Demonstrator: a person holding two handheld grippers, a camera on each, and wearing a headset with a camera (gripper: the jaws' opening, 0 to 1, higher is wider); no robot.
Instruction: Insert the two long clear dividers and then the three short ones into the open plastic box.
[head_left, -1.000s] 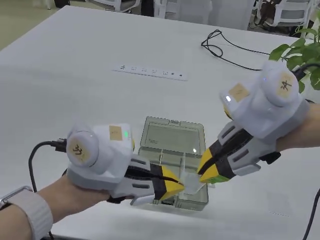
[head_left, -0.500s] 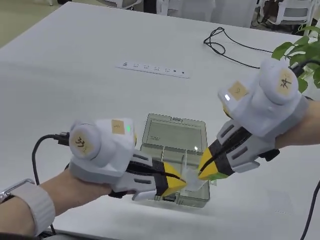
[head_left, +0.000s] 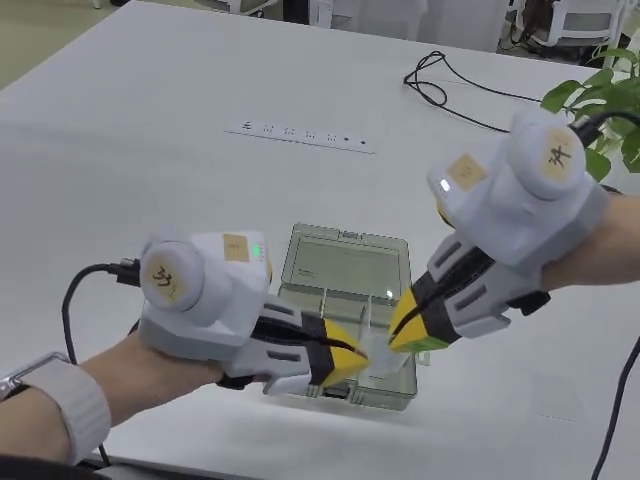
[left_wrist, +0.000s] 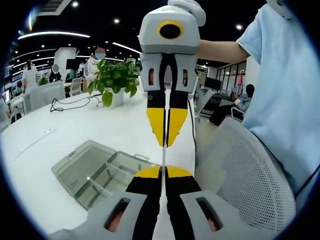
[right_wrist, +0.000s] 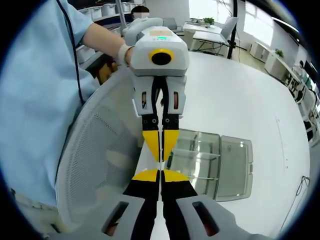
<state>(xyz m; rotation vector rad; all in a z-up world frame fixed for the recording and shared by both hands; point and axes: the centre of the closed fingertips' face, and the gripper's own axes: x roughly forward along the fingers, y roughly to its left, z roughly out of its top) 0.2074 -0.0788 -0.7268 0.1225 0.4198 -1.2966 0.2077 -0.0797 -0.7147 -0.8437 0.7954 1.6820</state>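
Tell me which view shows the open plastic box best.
Right gripper view: the open plastic box lies nearly whole, lid and tray clear. Left gripper view shows it more obliquely. In the head view, left gripper and right gripper hide its front.

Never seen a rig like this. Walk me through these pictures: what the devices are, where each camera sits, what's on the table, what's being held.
No robot: a person holds a two-jaw gripper in each hand. The wide picture comes from a headset camera looking down at the left gripper and right gripper. Each round picture comes from a camera on one gripper: its own yellow-tipped jaws rise from the bottom, the other gripper faces it. On the white table sit an open plastic box, a power strip, a black cable and a plant. Both grippers are shut on one thin clear divider over the box.
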